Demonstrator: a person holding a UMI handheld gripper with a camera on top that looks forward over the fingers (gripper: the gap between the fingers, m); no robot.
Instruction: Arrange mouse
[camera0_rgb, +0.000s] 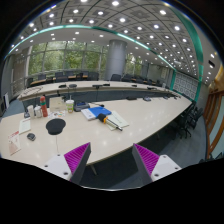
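My gripper (112, 156) is open and empty, its magenta pads (77, 155) wide apart. It hangs just off the near edge of a long pale conference table (140, 118). On the table, ahead and to the left of the fingers, lies a dark round flat thing (55, 126), perhaps a mouse pad. A small dark object (30, 136), possibly the mouse, lies left of it. Both are well beyond the fingertips. Nothing is between the fingers.
Blue and white items (97, 114) lie mid-table, and a white sheet (25, 125) lies to the left. Bottles and small containers (36, 110) stand at the far left. Office chairs (186, 120) line the right side, and a second table row (120, 88) stands behind.
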